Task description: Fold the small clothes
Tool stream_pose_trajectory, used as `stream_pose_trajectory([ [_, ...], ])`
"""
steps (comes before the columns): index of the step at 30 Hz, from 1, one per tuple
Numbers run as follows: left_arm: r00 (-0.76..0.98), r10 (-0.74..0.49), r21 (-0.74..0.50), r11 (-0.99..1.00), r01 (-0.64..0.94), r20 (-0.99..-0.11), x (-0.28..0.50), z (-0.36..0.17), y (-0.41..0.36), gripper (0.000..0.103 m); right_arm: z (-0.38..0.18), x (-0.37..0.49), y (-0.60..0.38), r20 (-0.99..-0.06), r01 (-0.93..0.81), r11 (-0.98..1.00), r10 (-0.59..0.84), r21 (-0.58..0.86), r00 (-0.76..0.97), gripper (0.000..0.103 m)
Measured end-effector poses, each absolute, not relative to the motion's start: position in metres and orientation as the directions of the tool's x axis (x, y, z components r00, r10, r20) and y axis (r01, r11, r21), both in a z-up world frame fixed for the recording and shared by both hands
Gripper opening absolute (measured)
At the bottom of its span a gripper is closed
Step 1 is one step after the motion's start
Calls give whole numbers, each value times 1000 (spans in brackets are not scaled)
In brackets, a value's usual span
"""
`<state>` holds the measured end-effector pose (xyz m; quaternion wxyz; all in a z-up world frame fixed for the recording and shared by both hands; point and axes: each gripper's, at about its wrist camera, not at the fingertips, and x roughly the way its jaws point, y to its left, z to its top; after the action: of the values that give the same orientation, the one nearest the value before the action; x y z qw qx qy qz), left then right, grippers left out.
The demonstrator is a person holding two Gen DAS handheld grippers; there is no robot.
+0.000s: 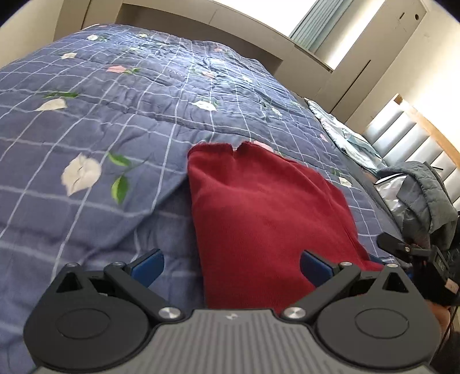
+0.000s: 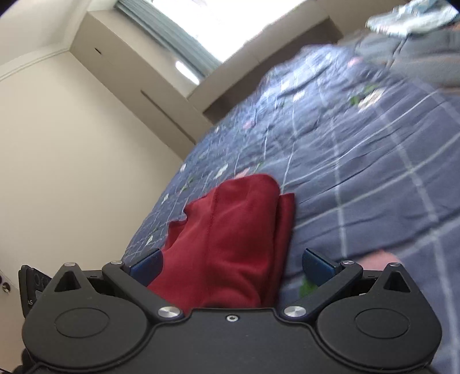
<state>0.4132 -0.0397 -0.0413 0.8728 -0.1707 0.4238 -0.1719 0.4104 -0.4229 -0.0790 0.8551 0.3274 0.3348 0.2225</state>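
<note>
A dark red garment (image 1: 258, 213) lies folded on the blue checked quilt (image 1: 115, 115). My left gripper (image 1: 231, 266) is open, its blue pads wide apart over the garment's near edge. In the right wrist view the same red garment (image 2: 233, 238) shows layered folds on the quilt (image 2: 359, 172). My right gripper (image 2: 231, 266) is open too, with the cloth lying between and below its blue pads, not pinched. The other gripper (image 1: 414, 253) shows at the right edge of the left wrist view.
A grey padded jacket (image 1: 425, 198) and a light patterned cloth (image 1: 345, 135) lie at the quilt's far right near a padded headboard (image 1: 408, 135). Beige cabinets (image 2: 129, 95) and a bright window (image 2: 218, 26) stand beyond the bed. The right wrist view is blurred.
</note>
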Motion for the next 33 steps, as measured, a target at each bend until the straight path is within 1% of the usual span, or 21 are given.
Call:
stream_pose_trajectory([
  [5,527,-482,-490,861,137,-700,434,-58,-44,103,-81,428,-418,-434,-171,689,608,704,665,103],
  [8,533,-495,-505,852,140,-686,433,-61,-42,103,-84,421,-419,-416,-177,686,603,706,681,102],
  [11,528,-497,-511,849,134,-688,432,-61,-43,102,-84,409,-413,-416,-194,717,578,669,701,102],
  [13,523,-487,-497,857,132,-700,431,-59,-45,102,-83,403,-407,-433,-187,752,543,632,719,97],
  [15,524,-470,-478,868,131,-710,429,-57,-49,102,-82,397,-402,-446,-171,785,499,595,743,88],
  [18,516,-472,-472,870,143,-715,428,-54,-53,102,-84,393,-402,-447,-153,797,473,584,759,80],
  [21,510,-470,-459,875,158,-720,426,-52,-57,102,-85,393,-404,-444,-145,792,472,593,762,77],
  [24,515,-461,-442,881,168,-723,425,-49,-59,101,-85,393,-402,-444,-148,798,468,584,764,75],
  [27,511,-463,-441,881,173,-724,424,-47,-59,98,-85,392,-401,-441,-150,800,465,581,768,74],
  [30,508,-469,-441,878,184,-722,423,-45,-59,92,-85,392,-400,-439,-155,802,465,577,769,67],
  [32,505,-473,-441,877,191,-722,422,-43,-60,87,-85,392,-399,-440,-157,804,464,573,769,66],
  [33,506,-470,-437,879,192,-723,422,-43,-60,87,-85,392,-398,-441,-158,807,462,569,769,65],
])
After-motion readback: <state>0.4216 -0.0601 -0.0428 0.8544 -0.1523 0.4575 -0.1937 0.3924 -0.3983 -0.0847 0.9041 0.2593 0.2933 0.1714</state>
